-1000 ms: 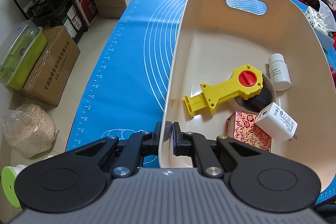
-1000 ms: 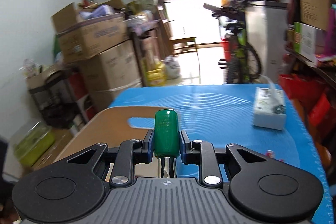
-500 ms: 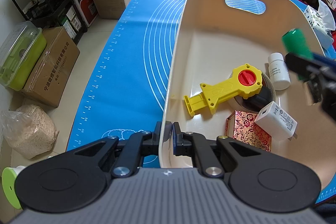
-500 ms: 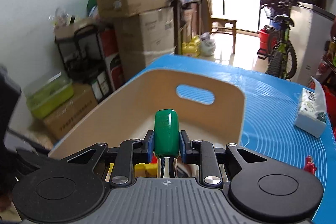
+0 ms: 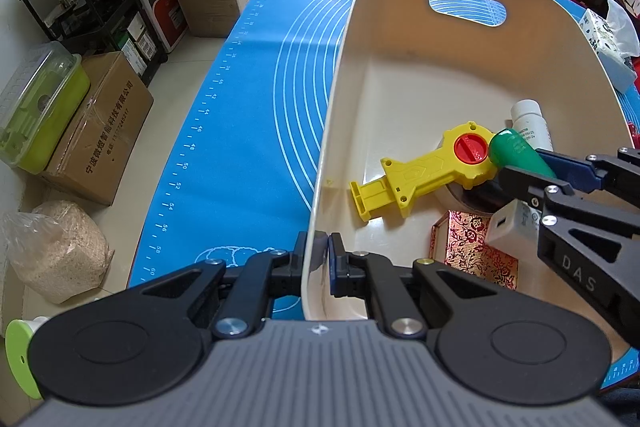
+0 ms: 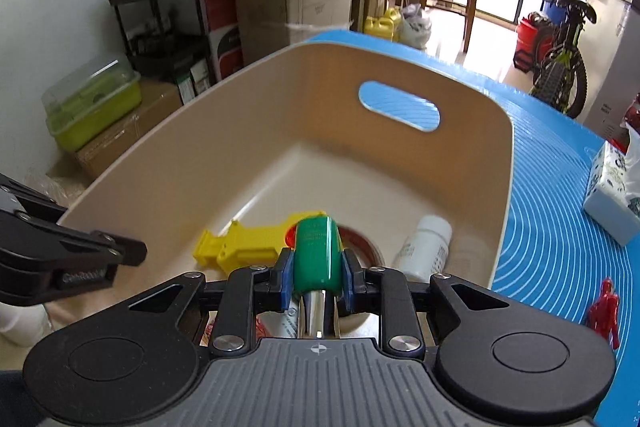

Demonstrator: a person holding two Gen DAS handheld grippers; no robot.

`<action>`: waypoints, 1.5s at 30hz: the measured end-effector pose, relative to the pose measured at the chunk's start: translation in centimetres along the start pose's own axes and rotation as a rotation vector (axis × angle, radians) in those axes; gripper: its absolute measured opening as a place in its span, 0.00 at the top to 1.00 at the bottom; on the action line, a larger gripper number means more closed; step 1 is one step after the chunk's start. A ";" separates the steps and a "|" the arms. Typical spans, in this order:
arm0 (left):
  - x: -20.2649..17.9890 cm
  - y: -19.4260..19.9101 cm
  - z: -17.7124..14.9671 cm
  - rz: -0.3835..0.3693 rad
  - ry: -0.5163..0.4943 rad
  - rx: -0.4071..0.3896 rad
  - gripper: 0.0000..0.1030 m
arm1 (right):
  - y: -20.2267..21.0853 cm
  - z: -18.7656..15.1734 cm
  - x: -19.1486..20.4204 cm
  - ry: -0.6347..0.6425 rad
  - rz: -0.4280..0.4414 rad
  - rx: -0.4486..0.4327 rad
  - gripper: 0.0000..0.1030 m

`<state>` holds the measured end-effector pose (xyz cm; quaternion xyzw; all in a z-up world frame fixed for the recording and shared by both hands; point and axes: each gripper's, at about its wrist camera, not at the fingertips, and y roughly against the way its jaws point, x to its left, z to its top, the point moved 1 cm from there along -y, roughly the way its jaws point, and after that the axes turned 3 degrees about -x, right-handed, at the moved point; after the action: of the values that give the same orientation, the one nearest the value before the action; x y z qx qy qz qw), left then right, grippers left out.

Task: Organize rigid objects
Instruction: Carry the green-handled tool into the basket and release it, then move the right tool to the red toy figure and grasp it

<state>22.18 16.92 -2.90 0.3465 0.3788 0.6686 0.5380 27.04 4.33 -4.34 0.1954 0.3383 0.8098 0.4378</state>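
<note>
The left tool (image 5: 317, 254) is clenched on the near rim of the cream bin (image 5: 400, 27). The right tool (image 6: 318, 277) grasps a green cylinder (image 6: 318, 253), held inside the bin just over the yellow toy (image 5: 424, 175) and beside the white bottle (image 6: 426, 247).

- The letters "DAS" are showing in raised type on the black arm of the right tongs (image 5: 516, 167).
- Ruler numbers, among them 48, 50, 52 and 54, are running along the edge of the blue mat (image 5: 248, 131).
- Chinese characters are running down the side of a cardboard box (image 5: 100, 131) on the floor.
</note>
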 end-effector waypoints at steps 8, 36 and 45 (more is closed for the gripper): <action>0.0 0.0 0.0 0.001 -0.001 0.000 0.89 | 0.6 -0.2 -0.4 -0.023 0.013 -0.014 0.52; 0.1 0.0 -0.1 0.004 -0.002 0.000 0.89 | 8.2 -0.7 -12.0 -0.281 -0.246 -0.256 0.06; -0.1 0.0 -0.1 0.010 -0.003 0.001 0.89 | 5.0 -4.9 -19.4 -0.390 -0.408 -0.123 0.03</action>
<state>22.15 16.80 -2.96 0.3497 0.3765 0.6705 0.5352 31.62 -15.74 -4.56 0.2483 0.2303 0.6710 0.6596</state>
